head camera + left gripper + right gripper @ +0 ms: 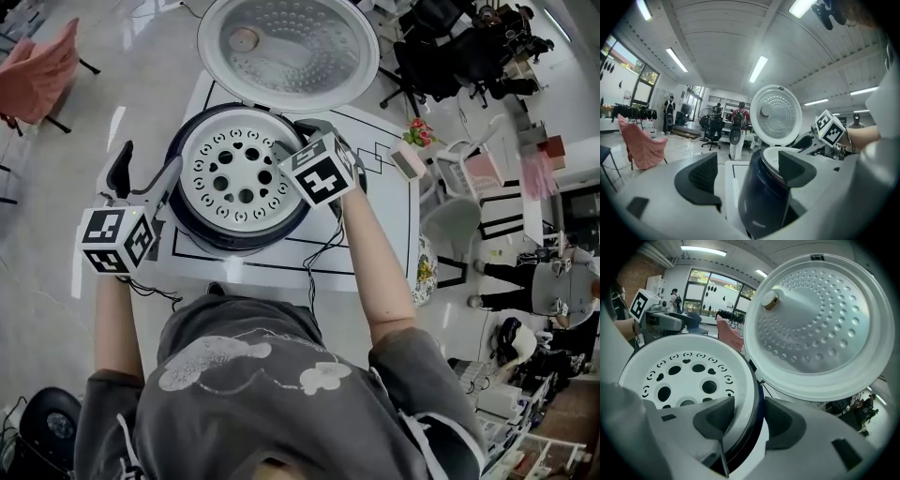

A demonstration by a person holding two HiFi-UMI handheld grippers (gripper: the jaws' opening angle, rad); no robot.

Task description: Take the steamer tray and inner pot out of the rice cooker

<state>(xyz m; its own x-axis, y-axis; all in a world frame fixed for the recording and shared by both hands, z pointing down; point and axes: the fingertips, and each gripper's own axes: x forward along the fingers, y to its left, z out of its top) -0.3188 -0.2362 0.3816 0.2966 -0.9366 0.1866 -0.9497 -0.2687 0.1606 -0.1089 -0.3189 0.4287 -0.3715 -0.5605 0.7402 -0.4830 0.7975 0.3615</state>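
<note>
2 open pairs: my left gripper (747,165) flanks the cooker (759,201), my right gripper (749,408) straddles the tray (689,379) rim; closing may pinch cooker wall too.

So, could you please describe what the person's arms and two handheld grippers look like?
Both the left gripper and right gripper have pale grey bodies with dark ridged jaw pads. Each carries a white cube with black square markers. Thin black cables trail from them. The person wears a grey short-sleeved T-shirt with pale prints; the forearms are bare.
</note>
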